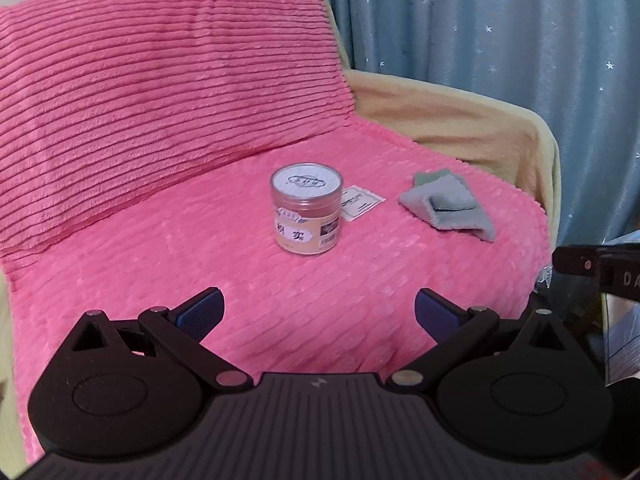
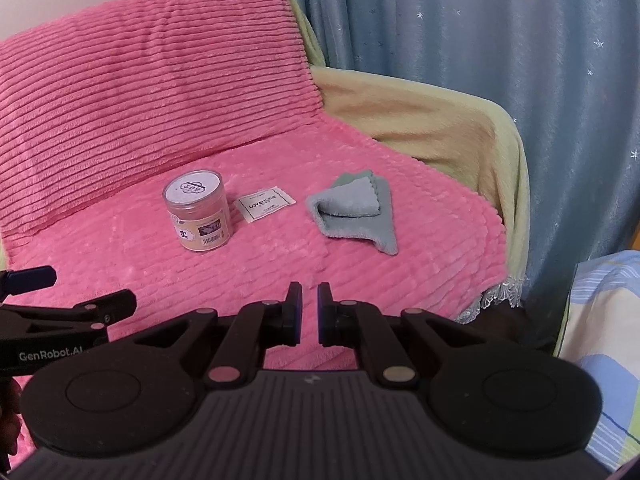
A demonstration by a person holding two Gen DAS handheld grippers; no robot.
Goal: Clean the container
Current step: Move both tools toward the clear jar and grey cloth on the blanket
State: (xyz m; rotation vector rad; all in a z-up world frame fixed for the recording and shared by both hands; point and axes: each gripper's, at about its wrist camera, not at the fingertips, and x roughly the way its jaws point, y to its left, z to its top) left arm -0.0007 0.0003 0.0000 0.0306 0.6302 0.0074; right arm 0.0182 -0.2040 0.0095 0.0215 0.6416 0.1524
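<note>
Container [image 1: 307,209] stands upright on pink blanket [image 1: 160,240]; left hand-held gripper [image 1: 319,312] spread apart, right hand-held gripper [image 2: 309,312] nearly together.

One jar [image 1: 307,210]; one folded grey cloth [image 1: 450,209]; one paper card [image 1: 360,201]; one pink blanket [image 1: 160,120]; two grippers: left gripper [image 1: 319,314], right gripper [image 2: 309,314].

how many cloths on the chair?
1. A folded grey cloth lies on the pink blanket, right of the jar and the paper card. None others visible.
</note>
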